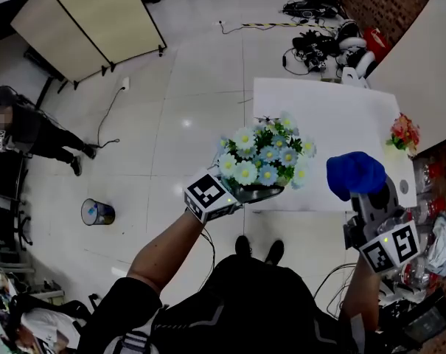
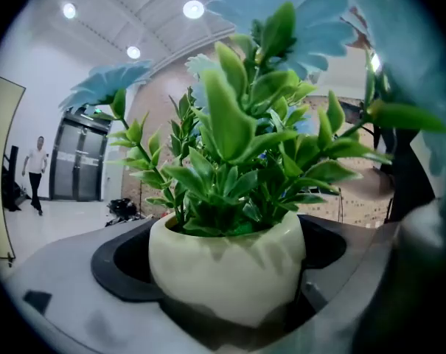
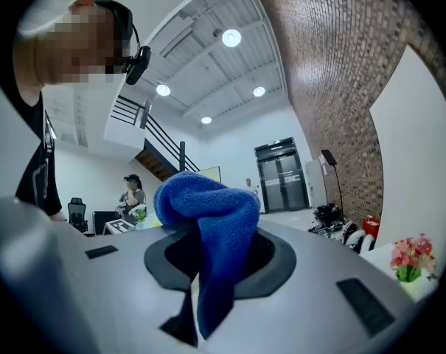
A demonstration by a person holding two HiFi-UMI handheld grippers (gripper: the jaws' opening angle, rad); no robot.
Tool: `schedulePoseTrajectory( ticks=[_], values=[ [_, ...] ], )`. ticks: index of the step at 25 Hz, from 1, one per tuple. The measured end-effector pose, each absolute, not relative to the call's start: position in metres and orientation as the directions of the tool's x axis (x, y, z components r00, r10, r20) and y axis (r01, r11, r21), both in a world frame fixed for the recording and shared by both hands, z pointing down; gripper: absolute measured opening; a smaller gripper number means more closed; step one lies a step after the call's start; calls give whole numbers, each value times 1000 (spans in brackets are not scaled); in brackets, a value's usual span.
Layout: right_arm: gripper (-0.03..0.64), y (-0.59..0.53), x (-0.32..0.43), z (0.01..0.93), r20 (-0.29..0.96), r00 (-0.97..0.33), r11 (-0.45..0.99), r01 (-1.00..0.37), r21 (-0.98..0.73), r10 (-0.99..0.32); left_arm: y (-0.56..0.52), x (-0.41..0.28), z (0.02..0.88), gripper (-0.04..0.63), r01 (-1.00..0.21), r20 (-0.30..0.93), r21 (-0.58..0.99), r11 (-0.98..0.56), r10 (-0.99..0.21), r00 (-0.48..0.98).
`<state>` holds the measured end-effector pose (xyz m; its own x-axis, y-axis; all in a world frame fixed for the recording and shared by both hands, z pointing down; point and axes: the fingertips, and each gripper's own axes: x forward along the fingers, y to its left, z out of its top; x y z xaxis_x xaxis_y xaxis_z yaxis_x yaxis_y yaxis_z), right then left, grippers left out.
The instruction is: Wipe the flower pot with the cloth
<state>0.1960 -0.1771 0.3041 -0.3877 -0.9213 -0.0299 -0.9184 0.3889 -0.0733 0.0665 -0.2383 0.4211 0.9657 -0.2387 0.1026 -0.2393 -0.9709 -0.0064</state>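
left gripper [image 1: 252, 193] jaws clamped on the cream flower pot [image 2: 226, 271], held up over the near edge of the white table [image 1: 333, 124]; right gripper [image 1: 371, 201] pinches the bunched blue cloth [image 1: 355, 172] beside the blooms, apart from them.

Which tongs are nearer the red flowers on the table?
Right. The right tongs, shut on the cloth, are just left of the red flowers; the left tongs, holding the pot, are farther left.
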Motion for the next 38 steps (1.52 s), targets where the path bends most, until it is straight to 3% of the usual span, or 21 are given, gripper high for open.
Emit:
schedulePoseTrajectory(
  ticks=[7,18,33,38],
  values=[
    [77,-195,198,357,81,-380,371,-922,-109,-921,-231,77,509,561,-167,139,50,-985,-158,978],
    [77,-212,205,448,221,-346,326,-937,-122,-912,-231,95,633,561,-84,242,-20,-996,-86,966],
    [77,-209,217,497,200,-349,329,-936,-129,-916,-231,108,699,561,-35,316,-82,-996,-60,947],
    [77,-206,217,503,203,-349,329,-936,-128,-915,-233,107,697,561,-30,287,-89,-996,-55,956]
  ],
)
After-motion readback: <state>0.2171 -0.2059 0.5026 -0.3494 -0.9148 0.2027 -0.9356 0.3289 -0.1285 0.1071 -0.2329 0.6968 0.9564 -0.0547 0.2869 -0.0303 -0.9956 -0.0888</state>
